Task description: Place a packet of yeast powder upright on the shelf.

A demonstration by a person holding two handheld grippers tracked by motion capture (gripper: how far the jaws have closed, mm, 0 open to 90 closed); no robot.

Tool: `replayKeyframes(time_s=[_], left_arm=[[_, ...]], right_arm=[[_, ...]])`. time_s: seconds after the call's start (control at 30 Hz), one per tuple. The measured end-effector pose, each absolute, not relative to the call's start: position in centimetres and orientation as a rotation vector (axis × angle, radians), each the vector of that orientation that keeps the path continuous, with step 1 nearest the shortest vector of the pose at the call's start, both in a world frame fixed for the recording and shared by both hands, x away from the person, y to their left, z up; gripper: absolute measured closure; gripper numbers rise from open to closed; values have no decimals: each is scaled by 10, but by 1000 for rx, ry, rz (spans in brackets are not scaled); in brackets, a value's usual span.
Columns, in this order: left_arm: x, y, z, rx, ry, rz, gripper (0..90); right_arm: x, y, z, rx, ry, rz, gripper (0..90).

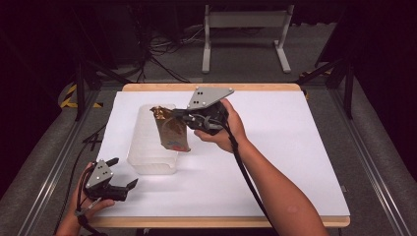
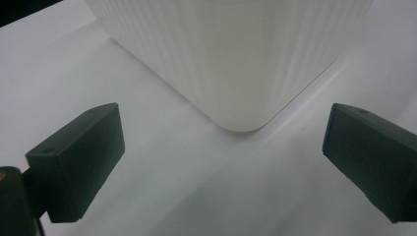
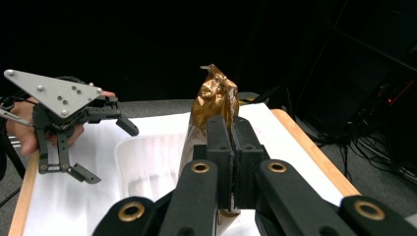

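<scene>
Nearest the high camera, the left tool (image 1: 114,183) rests at the front left corner of the bench (image 1: 295,162), jaws spread and empty, just off the near corner of the clear plastic bin (image 1: 147,160). In the left gripper view that rounded bin corner (image 2: 241,118) sits between the spread jaws without touching either.

Held above the bench, the right tool (image 1: 183,117) has its jaws pressed together on a brown foil bag (image 1: 172,132), pinching it near the crumpled top; the bag (image 3: 214,98) hangs over the right wall of the bin, partly above its opening.

Step in hand, as judged: carrying the bag to the bin. The next move calls for shifting the bag left until its lower edge clears the wall, then lowering it.

Room: the bin is empty, and the bench to the right and front is bare. The left tool stands well apart from the bag's path.
</scene>
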State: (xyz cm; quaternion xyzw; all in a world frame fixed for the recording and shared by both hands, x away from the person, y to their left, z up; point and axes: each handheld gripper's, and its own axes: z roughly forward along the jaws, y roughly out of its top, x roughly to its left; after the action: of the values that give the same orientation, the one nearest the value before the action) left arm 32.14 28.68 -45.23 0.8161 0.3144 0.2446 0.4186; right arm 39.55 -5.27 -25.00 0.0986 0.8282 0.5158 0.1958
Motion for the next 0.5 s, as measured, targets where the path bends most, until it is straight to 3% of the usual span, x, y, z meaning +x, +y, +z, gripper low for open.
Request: replayKeyframes(time_s=[0.5], left_arm=[[321, 288, -452, 2045, 777, 608, 32]], right_arm=[[424, -15, -259, 226, 2360, 1451, 881]])
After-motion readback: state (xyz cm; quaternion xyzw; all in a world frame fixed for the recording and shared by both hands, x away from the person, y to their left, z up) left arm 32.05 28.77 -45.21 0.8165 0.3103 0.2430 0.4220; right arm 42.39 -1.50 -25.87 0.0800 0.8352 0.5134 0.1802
